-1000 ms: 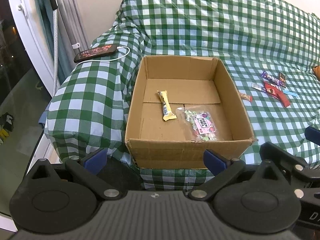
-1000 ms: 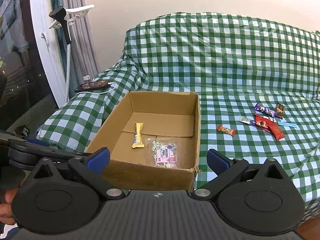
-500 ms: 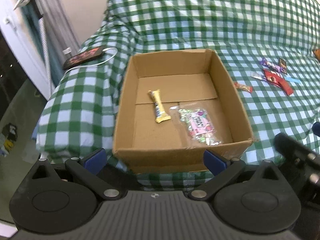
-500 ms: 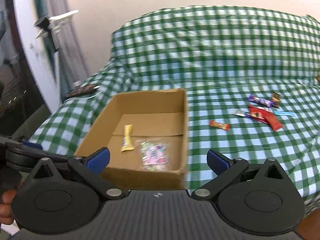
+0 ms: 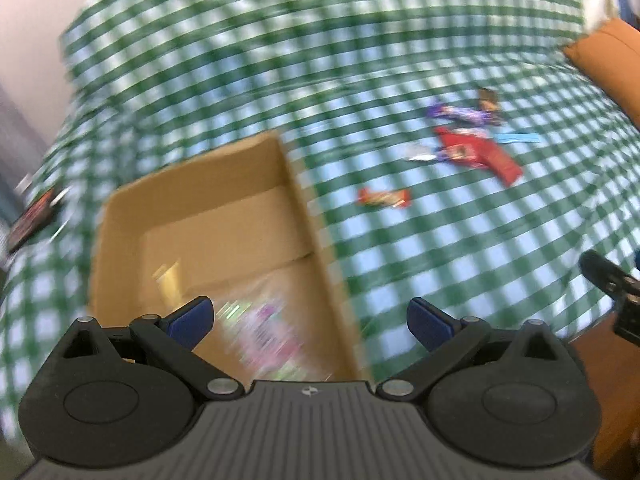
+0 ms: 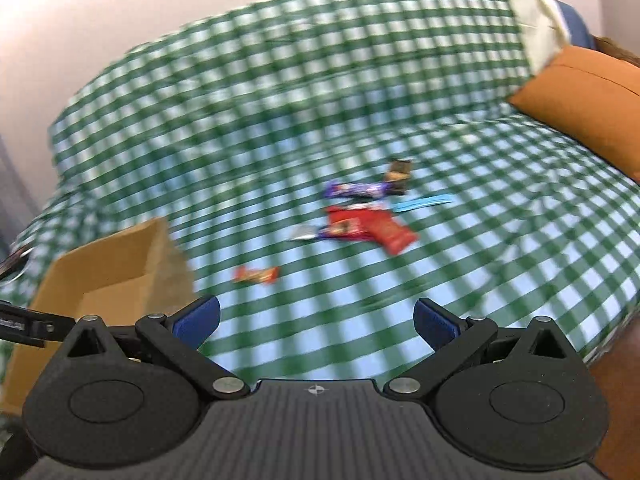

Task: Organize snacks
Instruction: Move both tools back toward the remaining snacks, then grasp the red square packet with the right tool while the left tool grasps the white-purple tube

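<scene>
Bare checked sofa cover (image 6: 460, 280) lies open between the cardboard box (image 6: 120, 264) and the snack cluster (image 6: 360, 216); one small orange bar (image 6: 256, 275) lies between them.

Both cameras have swung right, and both views are now motion-blurred. The box (image 5: 208, 240) has slid to the left of each view, cut off by the edge in the right wrist view, while the loose snacks (image 6: 360, 216) sit near centre. An orange cushion (image 6: 592, 96) has come into sight at the right.

One box (image 5: 208, 216), six loose snacks (image 6: 256, 275).
</scene>
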The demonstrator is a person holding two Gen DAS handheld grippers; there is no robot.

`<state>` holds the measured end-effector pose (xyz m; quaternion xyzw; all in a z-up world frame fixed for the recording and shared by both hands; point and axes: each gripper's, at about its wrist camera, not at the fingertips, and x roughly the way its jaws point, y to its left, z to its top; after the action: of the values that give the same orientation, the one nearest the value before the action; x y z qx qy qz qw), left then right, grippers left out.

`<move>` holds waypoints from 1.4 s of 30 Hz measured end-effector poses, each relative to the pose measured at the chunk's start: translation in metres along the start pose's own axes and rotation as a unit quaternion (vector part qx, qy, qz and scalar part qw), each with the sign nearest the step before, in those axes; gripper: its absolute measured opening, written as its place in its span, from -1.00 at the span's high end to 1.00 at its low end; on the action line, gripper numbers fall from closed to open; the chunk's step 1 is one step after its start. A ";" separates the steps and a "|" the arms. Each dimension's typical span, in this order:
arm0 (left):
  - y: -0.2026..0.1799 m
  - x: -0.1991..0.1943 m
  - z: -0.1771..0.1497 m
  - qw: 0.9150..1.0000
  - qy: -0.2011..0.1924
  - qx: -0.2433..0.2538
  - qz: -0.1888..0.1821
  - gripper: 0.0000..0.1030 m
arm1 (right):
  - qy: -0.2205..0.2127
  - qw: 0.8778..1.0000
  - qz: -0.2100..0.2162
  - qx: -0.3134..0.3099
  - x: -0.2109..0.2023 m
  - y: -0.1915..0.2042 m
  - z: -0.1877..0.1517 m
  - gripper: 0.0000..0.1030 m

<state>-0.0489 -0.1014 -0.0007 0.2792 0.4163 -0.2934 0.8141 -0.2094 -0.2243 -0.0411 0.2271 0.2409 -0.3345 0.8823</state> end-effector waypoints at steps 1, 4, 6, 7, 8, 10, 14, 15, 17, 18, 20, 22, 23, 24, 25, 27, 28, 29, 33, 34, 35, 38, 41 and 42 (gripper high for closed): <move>-0.013 0.009 0.012 1.000 -0.001 0.014 -0.006 -0.99 | 0.000 1.000 -0.006 0.003 0.010 -0.009 0.004 -0.99; -0.055 0.047 0.050 0.998 -0.015 0.066 -0.017 -0.99 | 0.003 1.000 -0.025 0.009 0.049 -0.033 0.017 -0.99; -0.077 0.078 0.073 0.994 -0.022 0.102 -0.025 -0.99 | 0.007 0.999 -0.031 0.009 0.076 -0.046 0.026 -0.99; -0.087 0.096 0.085 0.992 -0.021 0.122 -0.032 -0.99 | 0.011 0.999 -0.034 0.005 0.092 -0.052 0.029 -0.99; -0.096 0.112 0.094 0.990 -0.019 0.137 -0.039 -0.99 | 0.015 0.999 -0.037 0.002 0.107 -0.056 0.033 -0.99; -0.114 0.151 0.117 0.983 -0.013 0.174 -0.054 -0.99 | 0.025 0.999 -0.035 -0.010 0.140 -0.067 0.038 -0.99; -0.144 0.226 0.153 0.970 -0.007 0.238 -0.052 -0.99 | 0.051 0.998 -0.017 -0.043 0.211 -0.085 0.048 -0.99; -0.149 0.243 0.160 0.967 -0.002 0.248 -0.052 -0.99 | 0.055 0.997 -0.013 -0.056 0.226 -0.086 0.050 -0.99; -0.158 0.276 0.173 0.963 0.011 0.264 -0.058 -0.99 | 0.063 0.994 -0.008 -0.091 0.258 -0.086 0.053 -0.99; -0.161 0.289 0.178 0.961 0.015 0.269 -0.062 -0.99 | 0.065 0.992 0.000 -0.106 0.275 -0.088 0.054 -0.99; -0.166 0.310 0.188 0.956 0.018 0.282 -0.076 -0.99 | 0.069 0.990 0.017 -0.120 0.296 -0.089 0.055 -0.99; -0.173 0.326 0.193 0.948 0.023 0.306 -0.085 -1.00 | 0.075 0.988 0.035 -0.132 0.316 -0.090 0.056 -0.99; -0.175 0.332 0.194 0.942 0.022 0.319 -0.096 -1.00 | 0.077 0.987 0.038 -0.138 0.324 -0.091 0.055 -0.99; -0.176 0.335 0.194 0.937 0.020 0.331 -0.110 -1.00 | 0.080 0.986 0.039 -0.143 0.331 -0.092 0.053 -0.99; -0.177 0.336 0.195 0.933 0.015 0.340 -0.119 -1.00 | 0.074 0.985 0.037 -0.152 0.333 -0.091 0.050 -1.00; -0.182 0.338 0.195 0.927 0.008 0.354 -0.125 -1.00 | 0.060 0.981 0.034 -0.181 0.334 -0.086 0.046 -1.00; -0.183 0.338 0.194 0.926 0.004 0.356 -0.124 -1.00 | 0.055 0.980 0.034 -0.190 0.334 -0.085 0.044 -1.00; -0.183 0.337 0.194 0.926 -0.001 0.356 -0.125 -0.99 | 0.052 0.979 0.035 -0.193 0.332 -0.084 0.042 -1.00; -0.185 0.322 0.187 0.922 0.003 0.346 -0.171 0.08 | 0.046 0.979 0.028 -0.199 0.322 -0.080 0.042 -0.15; -0.186 0.317 0.183 0.922 -0.002 0.348 -0.169 0.48 | 0.050 0.979 0.033 -0.197 0.319 -0.079 0.044 0.03; -0.187 0.313 0.178 0.924 -0.008 0.346 -0.164 0.63 | 0.060 0.979 0.036 -0.190 0.316 -0.079 0.045 0.08; -0.192 0.305 0.160 0.926 0.017 0.340 -0.161 1.00 | 0.075 0.980 0.036 -0.178 0.304 -0.082 0.042 0.10; -0.189 0.281 0.134 0.925 0.026 0.342 -0.165 1.00 | 0.084 0.984 0.031 -0.153 0.286 -0.080 0.036 0.10; -0.184 0.271 0.127 0.927 0.025 0.334 -0.168 1.00 | 0.080 0.986 0.030 -0.141 0.278 -0.079 0.034 0.10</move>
<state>0.0157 -0.3801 -0.2044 0.4679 0.3556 -0.5407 0.6020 -0.0722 -0.4306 -0.1935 0.1334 0.3488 -0.2513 0.8930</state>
